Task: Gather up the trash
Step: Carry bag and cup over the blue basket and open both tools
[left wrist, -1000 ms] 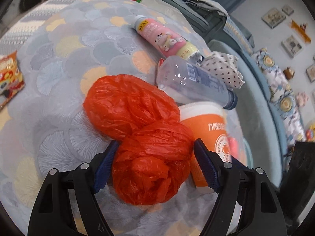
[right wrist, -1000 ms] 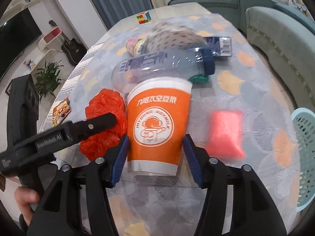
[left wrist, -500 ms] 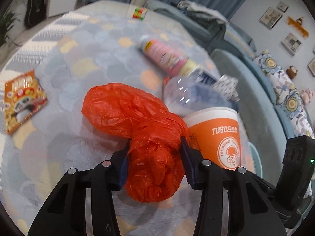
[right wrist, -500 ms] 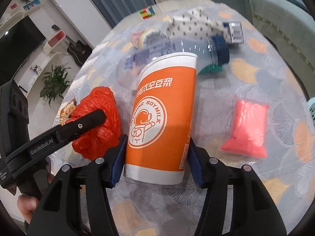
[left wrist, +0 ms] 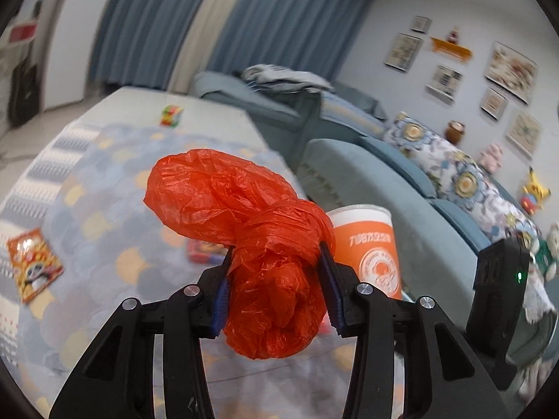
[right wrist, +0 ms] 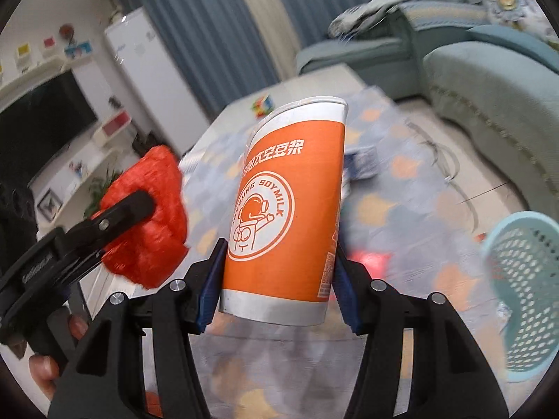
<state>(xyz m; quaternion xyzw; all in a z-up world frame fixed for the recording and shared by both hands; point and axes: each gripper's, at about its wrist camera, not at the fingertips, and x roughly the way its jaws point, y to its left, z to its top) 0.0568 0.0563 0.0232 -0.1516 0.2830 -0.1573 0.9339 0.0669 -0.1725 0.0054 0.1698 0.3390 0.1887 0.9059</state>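
The patterned surface (left wrist: pixel 104 216) lies below both loads. Off its right edge stands a perforated teal basket (right wrist: pixel 524 289). Above the surface, the right tongs (right wrist: pixel 276 279) pinch an orange paper cup (right wrist: pixel 286 223) near its base, and beside the cup the left tongs (left wrist: pixel 274 288) squeeze a knotted red plastic bag (left wrist: pixel 251 237). A snack packet (left wrist: pixel 33 263) lies on the surface, left of the bag.
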